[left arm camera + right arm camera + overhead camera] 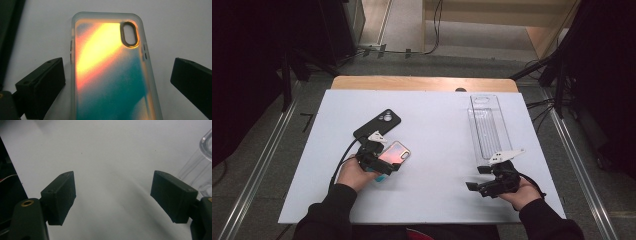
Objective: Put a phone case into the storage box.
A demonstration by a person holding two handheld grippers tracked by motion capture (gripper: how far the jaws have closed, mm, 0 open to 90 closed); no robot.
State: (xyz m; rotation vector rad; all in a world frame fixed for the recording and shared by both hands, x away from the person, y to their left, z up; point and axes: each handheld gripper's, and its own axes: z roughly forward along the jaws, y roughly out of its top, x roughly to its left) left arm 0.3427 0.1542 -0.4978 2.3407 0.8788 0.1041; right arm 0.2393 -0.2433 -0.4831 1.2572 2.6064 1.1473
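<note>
An iridescent orange-and-teal phone case (396, 152) lies flat on the white table (437, 150), just right of a black phone (378, 125) that rests camera side up. My left gripper (382, 163) sits at the case's near end. In the left gripper view the case (110, 75) lies between the two wide-apart jaws of the left gripper (117, 77), with a bare gap on each side. My right gripper (476, 178) hovers low at the table's right front. In its own view the right gripper (112, 195) stands open over bare table.
A long clear plastic tray (487, 125) lies lengthwise at the table's right; its corner (202, 167) shows beside the right jaw. A wooden edge (422, 83) runs along the table's far side. Metal rails flank the table on the floor.
</note>
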